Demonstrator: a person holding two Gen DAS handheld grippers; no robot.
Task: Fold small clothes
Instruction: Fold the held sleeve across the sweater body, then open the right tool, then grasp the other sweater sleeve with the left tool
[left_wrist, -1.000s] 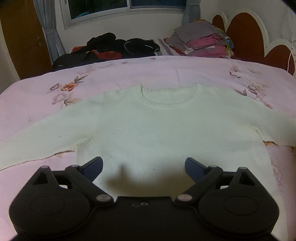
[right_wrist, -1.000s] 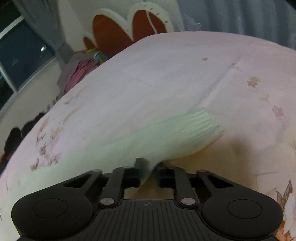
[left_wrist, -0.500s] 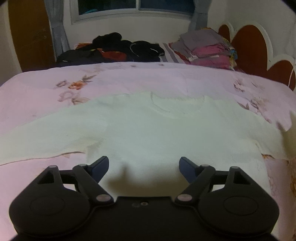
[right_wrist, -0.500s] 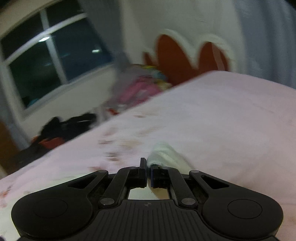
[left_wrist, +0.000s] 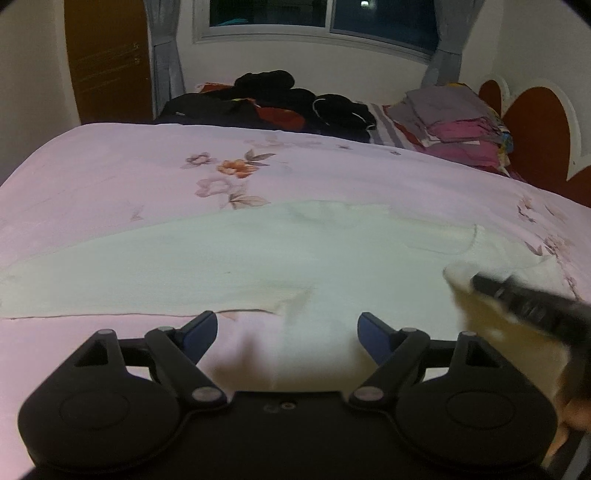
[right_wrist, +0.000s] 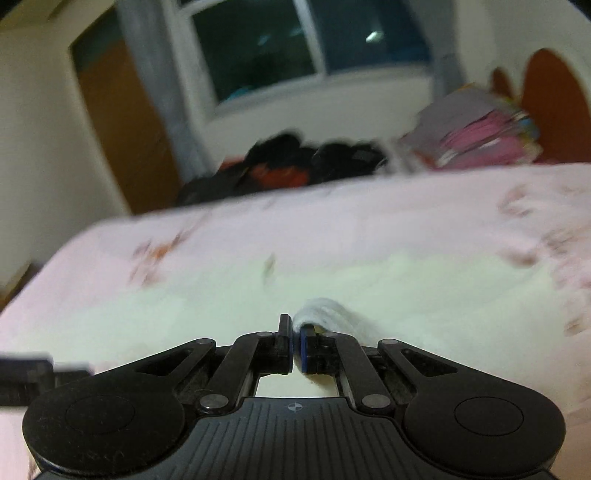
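1. Sweater (left_wrist: 258, 258), a cream knit, lies flat across the pink floral bedspread (left_wrist: 110, 177), neckline toward the window. Its right sleeve cuff (right_wrist: 325, 314) is pinched in the right hand-held gripper (right_wrist: 295, 347), whose jaws are closed on the knit with only a sliver between them.
2. That grip looks shallow, on the ribbed edge alone. My worry is that a quick swing across the body lets the cuff slide out, dropping the sleeve short of the fold line.
3. Both views are motion-blurred around the right hand-held gripper (left_wrist: 517, 299), so the carry seems fast; loose knit could drag the shoulder and skew the torso.
4. Left hand-held gripper (left_wrist: 286, 332) hovers with jaws spread wide near the hem by the left armpit, gripping nothing. With nothing pinning the body, the sweater may creep on the slippery bedspread.
5. Dark clothes heap (left_wrist: 273, 99) and folded stack (left_wrist: 454, 125) sit well apart at the far edge, no likely hindrance.
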